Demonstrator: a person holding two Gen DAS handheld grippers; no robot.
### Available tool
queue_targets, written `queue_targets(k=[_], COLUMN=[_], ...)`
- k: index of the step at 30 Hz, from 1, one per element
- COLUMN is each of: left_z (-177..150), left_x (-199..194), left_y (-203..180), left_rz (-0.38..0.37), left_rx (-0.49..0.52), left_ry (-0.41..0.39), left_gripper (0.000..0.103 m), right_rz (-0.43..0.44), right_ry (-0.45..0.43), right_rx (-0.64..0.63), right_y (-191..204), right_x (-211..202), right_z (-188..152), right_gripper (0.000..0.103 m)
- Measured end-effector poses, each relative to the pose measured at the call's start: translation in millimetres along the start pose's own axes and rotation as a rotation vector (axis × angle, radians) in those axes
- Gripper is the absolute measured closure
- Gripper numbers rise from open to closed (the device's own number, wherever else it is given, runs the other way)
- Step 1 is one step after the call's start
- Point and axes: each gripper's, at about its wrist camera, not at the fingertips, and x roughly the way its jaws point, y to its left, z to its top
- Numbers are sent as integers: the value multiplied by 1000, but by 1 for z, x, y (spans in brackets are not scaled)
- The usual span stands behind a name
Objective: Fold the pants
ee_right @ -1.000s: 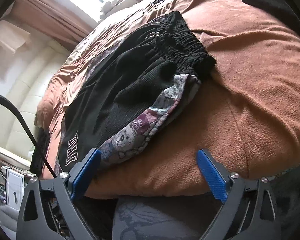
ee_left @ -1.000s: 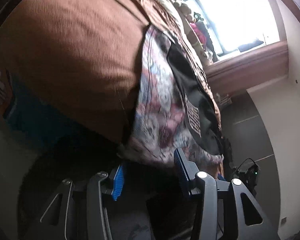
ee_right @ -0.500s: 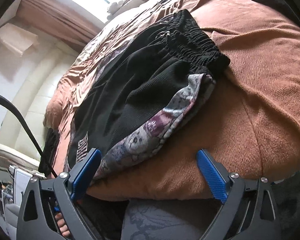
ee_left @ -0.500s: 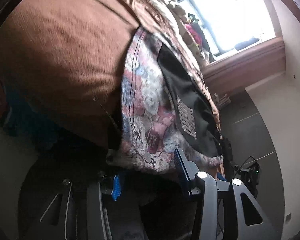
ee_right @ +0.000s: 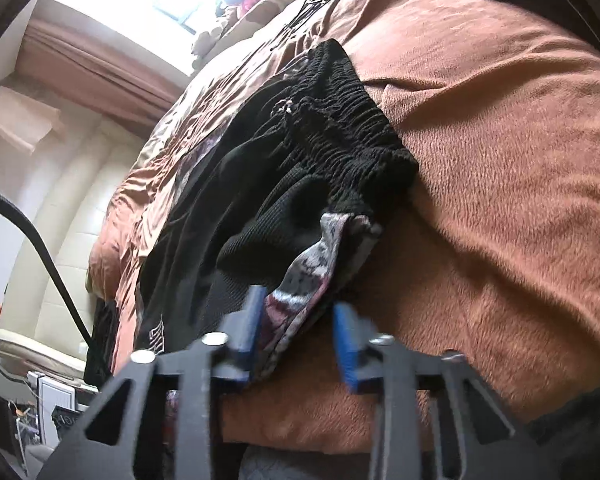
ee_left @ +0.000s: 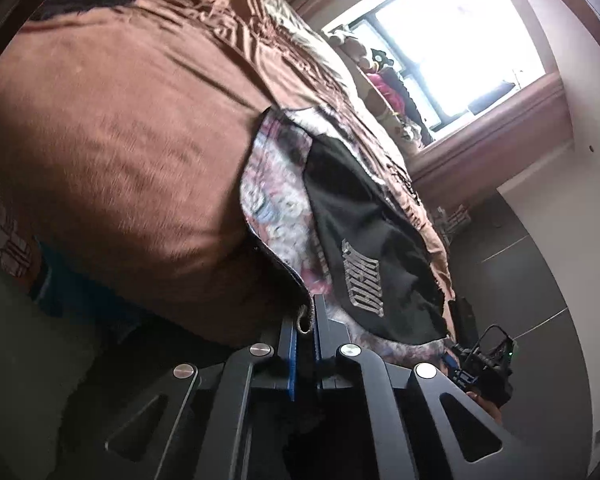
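Black pants with a patterned side panel and a silver logo lie flat on a brown blanket. My left gripper is shut on the leg hem's corner, and a fold of cloth shows pinched between its blue pads. In the right wrist view the gathered waistband of the pants lies ahead. My right gripper is closing around the patterned side edge just below the waistband. The cloth touches the left pad, while a dark gap still shows at the right pad.
The blanket covers a bed that drops off just under both grippers. A bright window with stuffed toys on its sill lies beyond the bed. A black cable hangs at the left, and dark floor lies at the right.
The left jaws have shut on the hem corner and lifted it slightly. The right jaws have narrowed from wide open to close around the patterned edge, after moving in toward it.
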Motion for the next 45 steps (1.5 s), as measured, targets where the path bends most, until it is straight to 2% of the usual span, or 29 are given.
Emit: queue_targets(k=[1, 3, 6, 9, 11, 12, 13, 14, 16, 19, 20, 21, 22, 23, 25, 30, 37, 45], left_z=[3, 8, 16, 23, 25, 27, 28, 29, 31, 35, 36, 38, 40, 41, 47, 64, 104, 151], left_x=[-1, -4, -8, -7, -8, -8, -8, -8, -7, -7, -6, -6, -6, -6, -9, -12, -13, 2], left_y=[-4, -9, -15, -21, -25, -26, -28, -29, -32, -37, -37, -39, -40, -41, -46, -60, -90, -122], left_rz=[-1, -4, -13, -23, -28, -31, -33, -34, -37, -41, -44, -47, -54, -57, -52, -74, -92, -113], left_rx=[8, 17, 27, 29, 35, 36, 37, 39, 40, 46, 45, 43, 37, 35, 37, 45, 62, 78], left_ry=[-6, -17, -38, -47, -53, -57, -61, -64, -69, -78, -80, -82, -87, -91, -115, -157, -229, -275], left_gripper=[97, 97, 97, 97, 97, 97, 97, 97, 97, 97, 97, 97, 97, 97, 97, 98, 98, 98], right_rz=[-8, -8, 10, -14, -20, -28, -32, -23, 11, 8, 17, 22, 20, 13, 16, 63, 112, 120], right_ry=[-2, -4, -8, 24, 34, 38, 41, 36, 16, 0, 2, 2, 5, 16, -1, -72, -133, -166], right_rx=[-5, -5, -4, 0, 8, 19, 34, 54, 71, 52, 50, 52, 54, 53, 50, 22, 48, 90], right_y=[1, 2, 5, 4, 3, 0, -2, -5, -5, -2, -1, -1, -2, -2, 1, 24, 40, 50], right_x=[-1, -3, -8, -2, 1, 3, 5, 6, 5, 8, 11, 14, 16, 18, 14, -12, -35, -28], right_z=[1, 3, 6, 10, 12, 12, 13, 13, 13, 15, 16, 18, 19, 21, 22, 29, 48, 69], right_gripper=[92, 95, 95, 95, 89, 75, 57, 52, 51, 51, 55, 62, 81, 89, 95, 97, 98, 98])
